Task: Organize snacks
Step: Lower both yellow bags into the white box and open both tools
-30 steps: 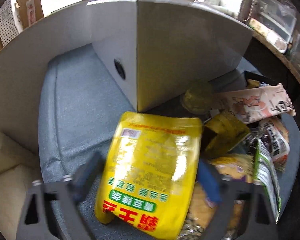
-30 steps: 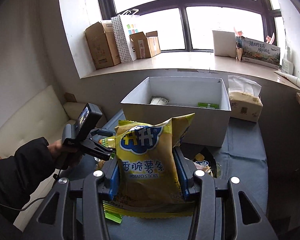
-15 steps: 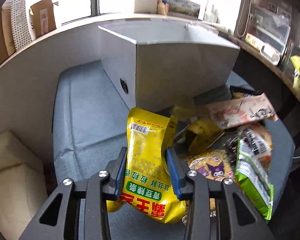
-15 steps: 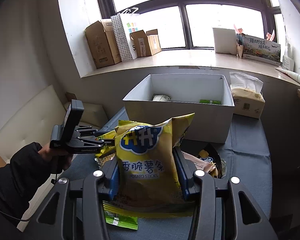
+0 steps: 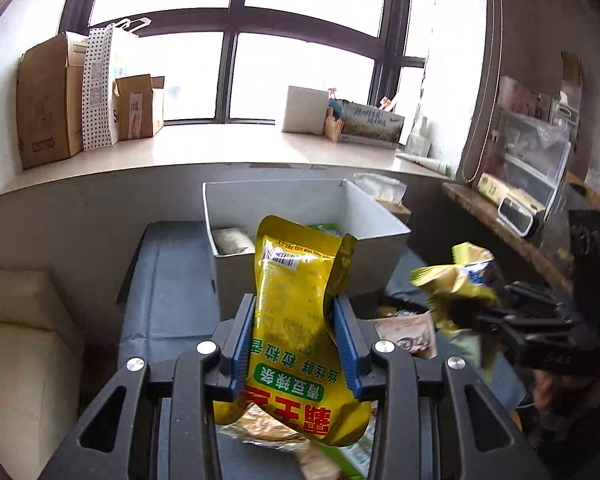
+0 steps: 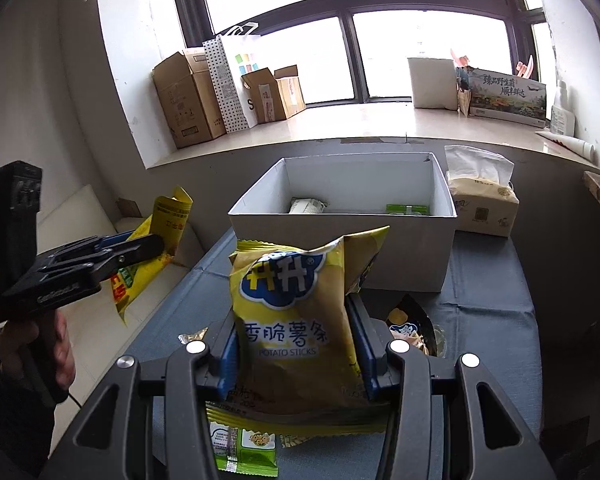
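two grippers, left (image 5: 294,344) and right (image 6: 294,354), each clamp one bag.

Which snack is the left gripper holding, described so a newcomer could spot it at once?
Start at the white box below the window sill, on the blue-grey cloth. Just in front of it, the left gripper is shut on a yellow pouch, held upright off the table. Unlike the potato sticks bag in the right gripper, it has a green band, red characters and a barcode label near its top.

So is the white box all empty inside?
No, the white box already holds a pale packet and a green packet on its floor.
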